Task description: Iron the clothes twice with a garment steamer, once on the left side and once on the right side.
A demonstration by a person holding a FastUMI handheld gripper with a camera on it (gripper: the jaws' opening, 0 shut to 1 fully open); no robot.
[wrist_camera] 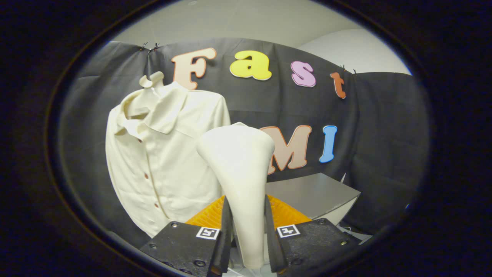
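Gripping the steamer by its narrow handle, the gripper is closing both fingers against the handle's two sides, one on each. Rising from between the fingers, the steamer is widening into a broad cream head that is standing upright and tilting slightly away from the camera. Just to the left of the head and beyond it, the shirt is hanging on a pale hanger against the dark cloth wall; the head is overlapping the shirt's right edge in this view, though whether they are touching cannot be told. The shirt is showing its collar and a row of small dark buttons running down its front. An orange ribbed surface is lying just behind the fingers, and a grey table is standing beyond it to the right, near the wall.
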